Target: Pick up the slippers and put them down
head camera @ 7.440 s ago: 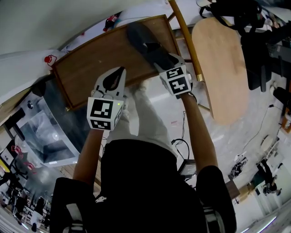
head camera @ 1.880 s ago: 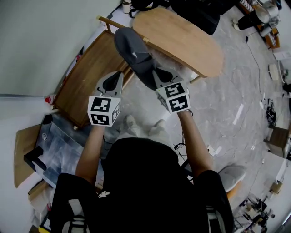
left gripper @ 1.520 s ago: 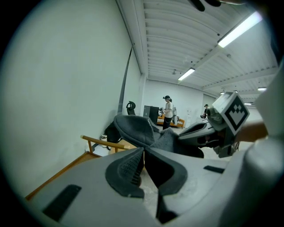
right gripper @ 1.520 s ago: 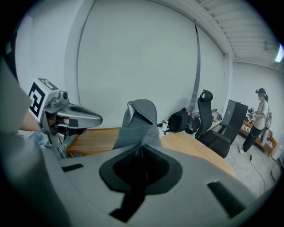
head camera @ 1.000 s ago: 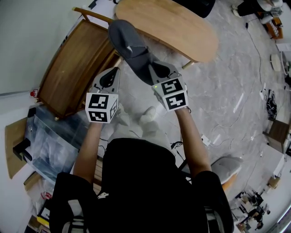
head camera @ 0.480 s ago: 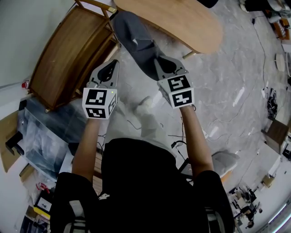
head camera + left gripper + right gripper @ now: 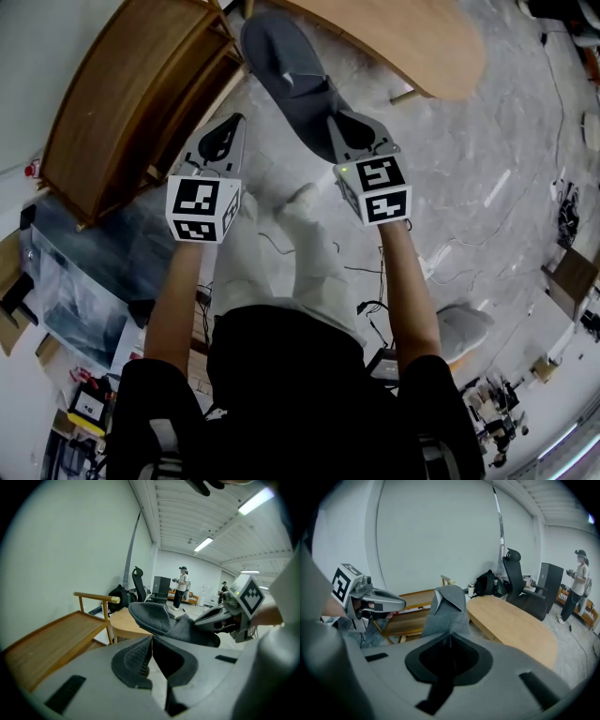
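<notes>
A grey slipper (image 7: 291,80) hangs in the air over the marble floor, toe pointing away from me. My right gripper (image 7: 345,131) is shut on its heel end. From the right gripper view the slipper (image 7: 447,606) rises straight out of the closed jaws (image 7: 449,641). My left gripper (image 7: 223,142) hovers to the left of the slipper, apart from it, shut with nothing between its pads. The left gripper view shows its pads meeting (image 7: 151,641), with the slipper (image 7: 157,618) and the right gripper (image 7: 220,616) beyond.
A low wooden bench (image 7: 122,103) stands at the left by the wall, and an oval wooden table (image 7: 412,37) lies ahead. My own feet (image 7: 300,202) are below the grippers. Cables run over the floor; a grey rounded object (image 7: 464,328) lies at the right.
Both grippers have sunk toward the floor, the right one still holding the slipper. Seven seconds ago the slipper was over the wooden bench; now it is over the floor.
</notes>
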Demonstrator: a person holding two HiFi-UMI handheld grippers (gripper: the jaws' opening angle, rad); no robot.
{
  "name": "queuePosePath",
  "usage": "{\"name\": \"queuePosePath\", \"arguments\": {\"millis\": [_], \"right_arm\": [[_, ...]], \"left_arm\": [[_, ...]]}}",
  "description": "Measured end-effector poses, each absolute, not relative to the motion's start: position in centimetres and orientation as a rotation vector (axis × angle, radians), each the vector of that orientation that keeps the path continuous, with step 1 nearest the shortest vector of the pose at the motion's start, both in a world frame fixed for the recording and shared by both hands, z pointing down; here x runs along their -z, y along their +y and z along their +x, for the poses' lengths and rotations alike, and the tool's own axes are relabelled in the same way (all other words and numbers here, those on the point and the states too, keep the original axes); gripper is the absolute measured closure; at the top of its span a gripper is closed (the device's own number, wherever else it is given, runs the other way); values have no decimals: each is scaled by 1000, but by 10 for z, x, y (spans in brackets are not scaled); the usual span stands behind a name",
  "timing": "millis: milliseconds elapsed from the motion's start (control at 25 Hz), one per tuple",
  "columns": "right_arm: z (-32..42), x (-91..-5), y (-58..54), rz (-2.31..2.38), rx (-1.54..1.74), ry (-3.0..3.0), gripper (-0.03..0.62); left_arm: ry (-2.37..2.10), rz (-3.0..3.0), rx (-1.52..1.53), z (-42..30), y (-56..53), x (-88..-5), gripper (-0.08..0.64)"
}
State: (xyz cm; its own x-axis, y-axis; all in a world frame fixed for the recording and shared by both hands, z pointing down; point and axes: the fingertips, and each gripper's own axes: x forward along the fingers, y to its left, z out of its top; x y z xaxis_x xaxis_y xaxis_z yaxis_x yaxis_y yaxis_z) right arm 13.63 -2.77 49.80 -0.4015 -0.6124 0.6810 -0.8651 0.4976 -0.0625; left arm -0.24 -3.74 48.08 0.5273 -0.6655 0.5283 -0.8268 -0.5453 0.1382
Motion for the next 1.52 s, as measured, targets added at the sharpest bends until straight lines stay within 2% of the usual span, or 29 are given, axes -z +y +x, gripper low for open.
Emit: {"name": "queuePosePath", "arguments": {"millis": [1520], "right_arm": [[166,-909,-19,1169,-729,-2034,583]], "left_arm": [[-906,2433,-849,48,-39,-901,552]]}}
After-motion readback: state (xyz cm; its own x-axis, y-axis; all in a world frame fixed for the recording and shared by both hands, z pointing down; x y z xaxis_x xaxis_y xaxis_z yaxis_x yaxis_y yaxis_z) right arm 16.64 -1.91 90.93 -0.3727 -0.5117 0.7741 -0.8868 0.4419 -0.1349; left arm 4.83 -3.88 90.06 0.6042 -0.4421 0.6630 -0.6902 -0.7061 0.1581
